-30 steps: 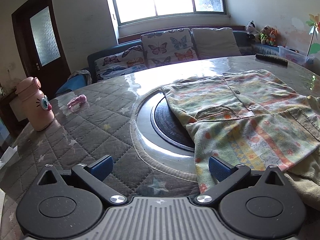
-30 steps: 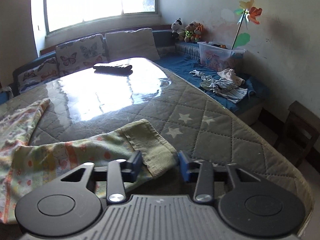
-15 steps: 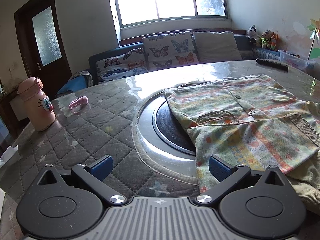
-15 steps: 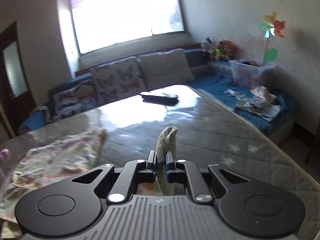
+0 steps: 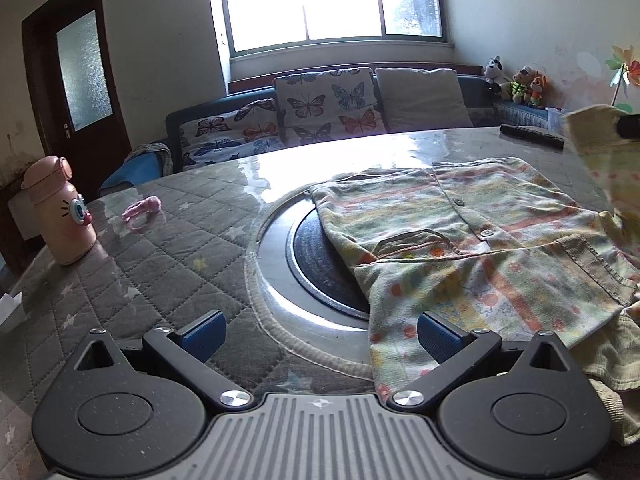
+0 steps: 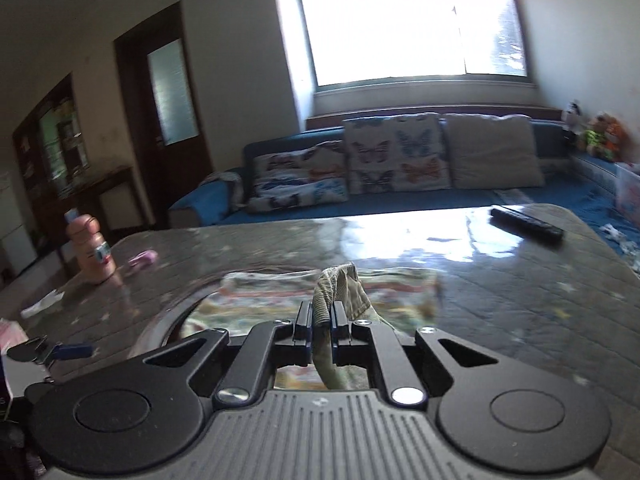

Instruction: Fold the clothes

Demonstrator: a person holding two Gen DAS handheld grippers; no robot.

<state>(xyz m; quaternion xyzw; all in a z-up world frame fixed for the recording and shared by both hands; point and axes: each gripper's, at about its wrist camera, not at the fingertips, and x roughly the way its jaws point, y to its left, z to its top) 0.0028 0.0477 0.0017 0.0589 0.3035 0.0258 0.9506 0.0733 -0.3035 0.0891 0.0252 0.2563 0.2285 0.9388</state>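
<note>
One sleeve cuff (image 6: 338, 284) pinched tight in right gripper (image 6: 320, 322), lifted above shirt (image 5: 460, 236) lying flat on table (image 5: 160, 248). Left gripper (image 5: 320, 330) wide open, empty, near shirt's hem. Best: carry cuff across w/ slack, lay flat, avoid dragging the body.

Shirt (image 5: 472, 248) soft printed cloth — table (image 5: 168, 248) quilted, glossy-covered.

No words, brand names or numbers can be read anywhere in either view. The pink bottle (image 5: 60, 210) on the worktop (image 5: 168, 240) carries only a cartoon face, with no lettering that can be made out.
</note>
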